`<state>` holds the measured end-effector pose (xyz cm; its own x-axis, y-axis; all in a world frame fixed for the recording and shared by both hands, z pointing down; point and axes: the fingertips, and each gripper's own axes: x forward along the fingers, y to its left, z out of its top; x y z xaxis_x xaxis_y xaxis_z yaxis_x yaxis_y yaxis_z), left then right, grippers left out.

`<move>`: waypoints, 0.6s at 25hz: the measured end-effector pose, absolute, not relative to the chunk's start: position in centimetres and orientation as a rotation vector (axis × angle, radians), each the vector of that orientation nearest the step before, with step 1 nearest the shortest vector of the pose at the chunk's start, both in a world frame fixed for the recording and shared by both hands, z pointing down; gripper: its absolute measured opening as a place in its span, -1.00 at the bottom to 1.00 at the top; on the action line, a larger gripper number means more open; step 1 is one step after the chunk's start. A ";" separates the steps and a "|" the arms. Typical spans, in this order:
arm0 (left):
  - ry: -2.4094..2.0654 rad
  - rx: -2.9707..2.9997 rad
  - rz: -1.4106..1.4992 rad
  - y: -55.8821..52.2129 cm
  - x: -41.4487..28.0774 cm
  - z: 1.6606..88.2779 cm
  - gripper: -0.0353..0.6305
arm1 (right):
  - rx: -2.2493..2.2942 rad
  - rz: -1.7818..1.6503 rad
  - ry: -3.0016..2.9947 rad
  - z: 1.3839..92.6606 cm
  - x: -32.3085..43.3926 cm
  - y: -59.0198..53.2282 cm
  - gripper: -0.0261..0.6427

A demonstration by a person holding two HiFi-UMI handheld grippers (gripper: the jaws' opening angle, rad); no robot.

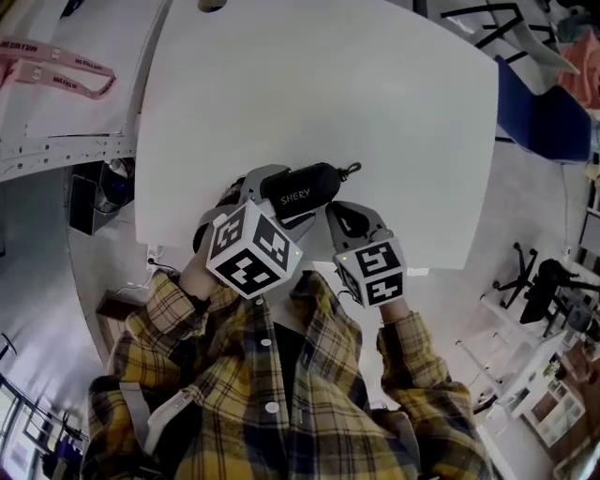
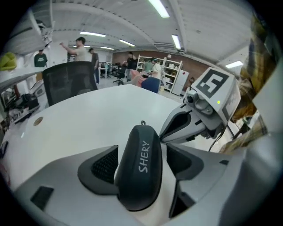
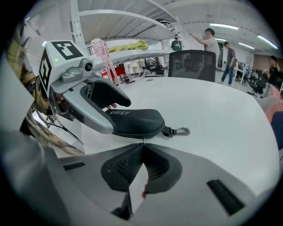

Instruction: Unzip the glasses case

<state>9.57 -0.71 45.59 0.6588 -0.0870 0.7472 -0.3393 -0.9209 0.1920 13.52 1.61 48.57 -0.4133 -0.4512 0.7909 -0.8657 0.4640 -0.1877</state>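
Broad white table [image 1: 375, 112] across the upper centre, pale grey floor [image 1: 548, 220] at right, black mesh office chair [image 2: 70, 81] at upper left, long ceiling strip lights [image 2: 159, 8] along the top, white open shelving [image 2: 170, 70] at centre back, people [image 2: 80, 48] standing far off.

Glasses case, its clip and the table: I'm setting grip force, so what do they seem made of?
The glasses case: matte black, fabric or moulded foam, likely semi-rigid; it keeps a rounded shape and carries printed lettering. The clip: shiny, probably metal. The table: smooth white, laminate or painted; cannot tell which.
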 end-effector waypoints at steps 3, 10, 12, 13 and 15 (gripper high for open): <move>-0.201 2.661 1.290 1.1 10.0 46.5 0.12 | 1.111 0.880 -2.046 49.0 12.5 4.0 -0.93; -0.041 2.834 1.626 2.1 10.4 48.5 0.14 | 1.166 0.963 -2.073 48.9 10.7 5.8 -0.93; -0.029 2.838 1.635 2.0 10.2 48.6 0.14 | 1.178 0.948 -2.075 49.1 10.8 5.6 -0.93; -0.020 2.842 1.637 2.0 10.2 48.6 0.14 | 1.178 0.924 -2.072 49.1 10.9 5.6 -0.93; -0.006 2.852 1.637 2.0 10.3 48.6 0.14 | 1.162 0.851 -2.061 49.0 11.2 5.6 -0.93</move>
